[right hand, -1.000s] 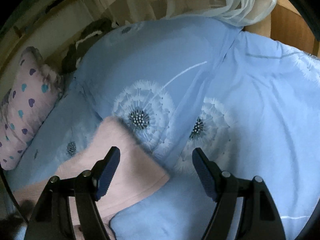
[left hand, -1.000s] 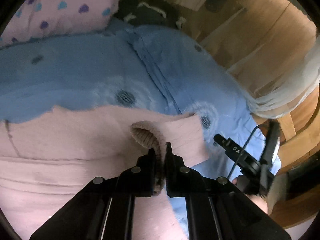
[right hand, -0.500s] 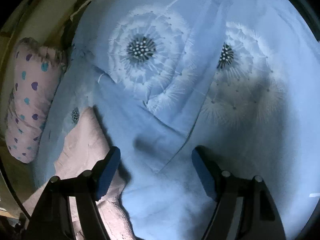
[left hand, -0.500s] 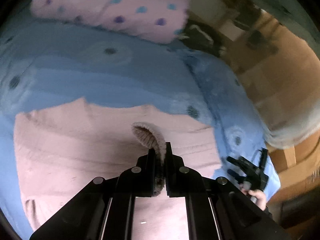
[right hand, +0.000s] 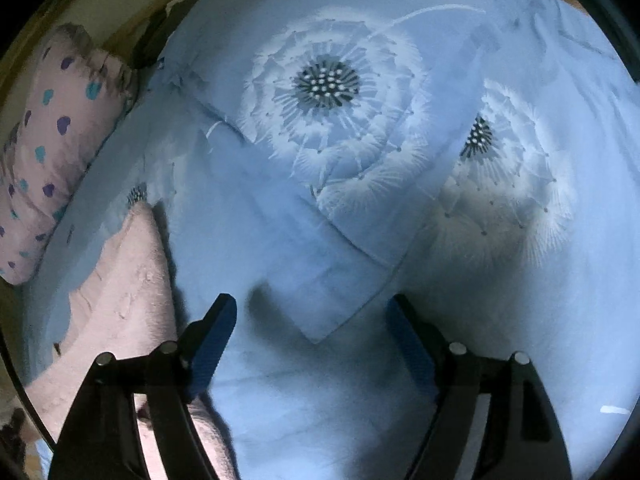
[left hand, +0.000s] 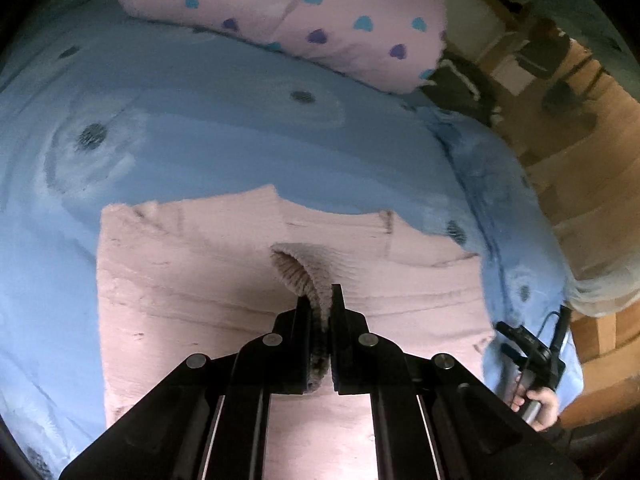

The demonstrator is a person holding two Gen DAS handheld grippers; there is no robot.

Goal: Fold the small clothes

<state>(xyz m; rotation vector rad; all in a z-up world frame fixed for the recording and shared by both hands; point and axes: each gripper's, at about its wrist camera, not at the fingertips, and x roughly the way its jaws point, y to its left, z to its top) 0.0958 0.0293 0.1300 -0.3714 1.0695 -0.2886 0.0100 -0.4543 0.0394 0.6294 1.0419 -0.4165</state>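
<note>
A pale pink knitted garment lies spread on the blue dandelion-print bedspread. My left gripper is shut on a raised fold of the garment's ribbed edge, lifting it above the flat part. My right gripper is open and empty, low over bare bedspread, with the garment's edge to its left. The right gripper and the hand holding it also show at the lower right of the left wrist view.
A pink pillow with blue and purple hearts lies at the head of the bed. Dark clothing sits beside it. Wooden floor runs along the bed's right side, with white curtain fabric near the bed edge.
My left gripper has carried the pinched fold back over the garment, so more of the garment shows laid out ahead. My right gripper has dropped closer to the bedspread, right of the garment.
</note>
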